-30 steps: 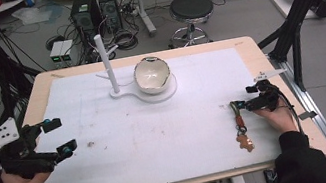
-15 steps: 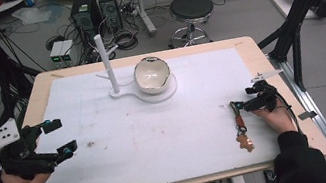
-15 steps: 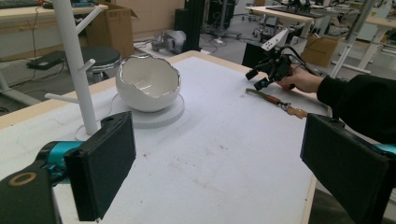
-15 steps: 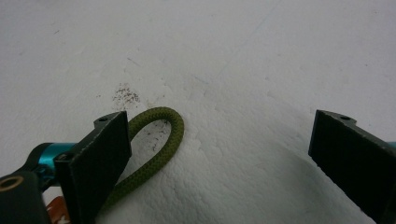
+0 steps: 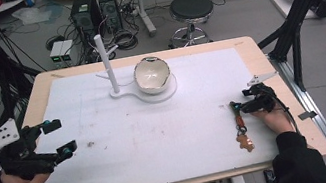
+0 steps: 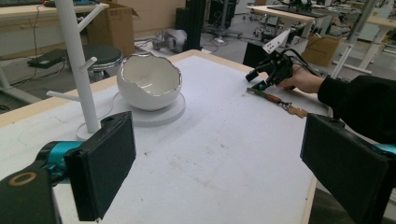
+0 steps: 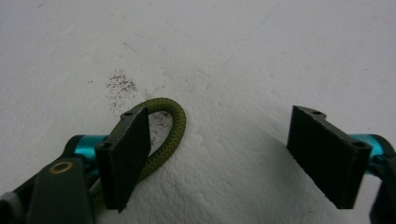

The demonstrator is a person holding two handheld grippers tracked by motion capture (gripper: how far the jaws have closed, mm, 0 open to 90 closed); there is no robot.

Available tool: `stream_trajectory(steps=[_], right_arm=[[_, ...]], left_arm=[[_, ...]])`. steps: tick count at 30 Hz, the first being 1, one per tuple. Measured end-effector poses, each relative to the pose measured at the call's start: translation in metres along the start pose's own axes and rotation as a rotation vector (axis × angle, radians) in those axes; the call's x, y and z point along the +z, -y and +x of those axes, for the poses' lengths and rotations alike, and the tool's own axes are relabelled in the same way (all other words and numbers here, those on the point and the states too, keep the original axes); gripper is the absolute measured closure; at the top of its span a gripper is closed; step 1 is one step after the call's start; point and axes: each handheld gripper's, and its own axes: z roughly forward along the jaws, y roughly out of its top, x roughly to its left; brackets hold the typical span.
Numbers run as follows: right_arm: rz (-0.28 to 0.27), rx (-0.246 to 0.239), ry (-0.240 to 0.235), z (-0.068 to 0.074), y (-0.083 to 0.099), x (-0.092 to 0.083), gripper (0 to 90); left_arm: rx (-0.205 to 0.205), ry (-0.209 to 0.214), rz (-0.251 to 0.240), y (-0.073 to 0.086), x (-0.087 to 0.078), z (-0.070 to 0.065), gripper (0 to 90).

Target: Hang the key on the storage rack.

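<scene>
A keychain (image 5: 240, 126) lies on the white mat at the right: an olive-green cord loop (image 7: 173, 126), a brown strap and a gingerbread-shaped charm (image 5: 246, 144). My right gripper (image 5: 239, 106) is low over the loop end. In the right gripper view its jaws stand apart around the loop (image 7: 219, 154). The cord sits against the inner face of the left jaw and the other pad is well clear of it; the jaws have just been closing. My left gripper (image 5: 61, 136) hovers open above the mat's left side, nothing between its pads (image 6: 224, 163).
A white peg stand (image 5: 106, 61) rises at the back centre, its round base carrying a white egg-shell bowl (image 5: 152, 74) with a gold rim. The white mat (image 5: 159, 138) covers most of the wooden table. A stool and computer cases stand beyond the far edge.
My right gripper has crept slightly left and down onto the keychain's loop end. The left gripper, bowl and stand have stayed put.
</scene>
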Motion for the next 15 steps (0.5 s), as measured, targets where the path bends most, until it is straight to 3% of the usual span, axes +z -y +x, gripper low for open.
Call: stream_trajectory(steps=[4,9,15], right_arm=[[-0.015,-0.021,-0.020,0.004,0.000,-0.002,40.4],[-0.036,-0.061,-0.061,0.009,0.001,-0.003,71.8],[-0.034,-0.047,-0.083,0.011,0.001,-0.003,83.5]], left_arm=[[-0.003,0.003,0.001,0.000,0.001,0.000,10.7],[-0.001,0.006,0.001,-0.001,0.002,-0.001,10.7],[0.002,0.009,0.002,-0.001,0.002,-0.001,10.7]])
